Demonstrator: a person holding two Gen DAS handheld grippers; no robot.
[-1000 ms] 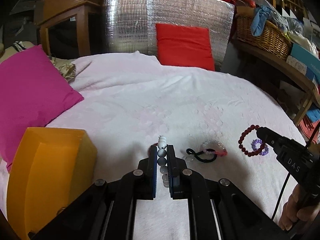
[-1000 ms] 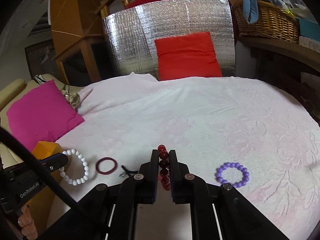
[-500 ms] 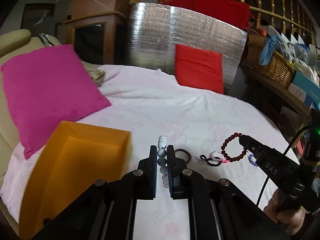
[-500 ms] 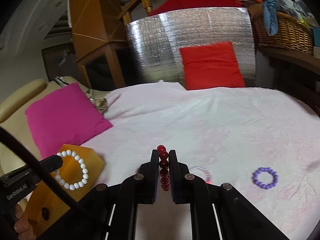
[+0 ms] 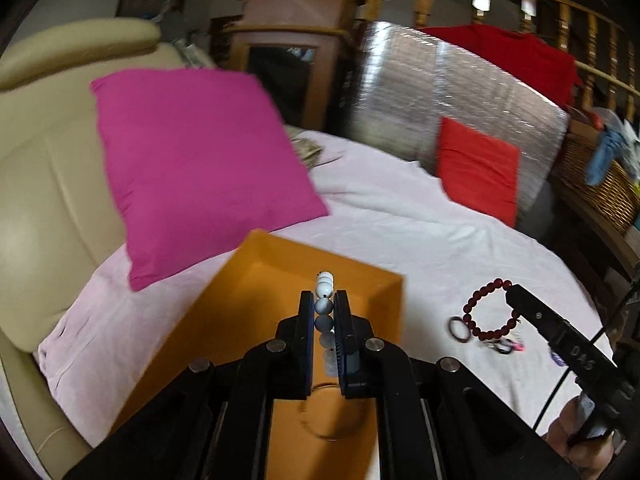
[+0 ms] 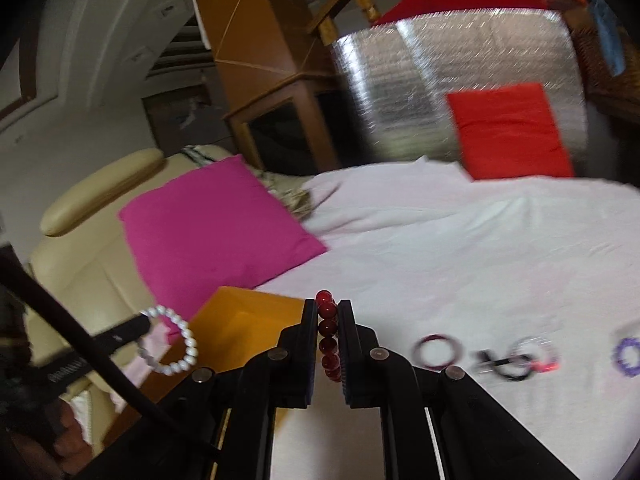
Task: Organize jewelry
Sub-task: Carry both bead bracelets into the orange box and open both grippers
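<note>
Over the inside of the orange box (image 5: 248, 312) my left gripper (image 5: 324, 300) is shut on a white bead bracelet (image 5: 325, 286). Further right, my right gripper (image 6: 328, 304) is shut on a dark red bead bracelet (image 6: 328, 330), which hangs just right of the box (image 6: 248, 320) above the pale pink bedspread (image 6: 460, 264). From the right wrist view, the white bracelet (image 6: 172, 340) dangles at the left. On the spread lie a dark ring (image 6: 436, 350), a black hair tie with a pink piece (image 6: 508, 360) and a purple bead bracelet (image 6: 628, 354).
A magenta pillow (image 5: 192, 168) leans on a beige seat (image 5: 48, 184) behind the box. At the far side stand a red cushion (image 5: 476, 168) and a silver foil panel (image 5: 440, 92). A wicker basket (image 5: 600, 184) sits on a shelf at the right.
Both grippers have swung left with their bracelets held. The left one has gone from over the bedspread to over the orange box, and the right one has followed toward the box.
</note>
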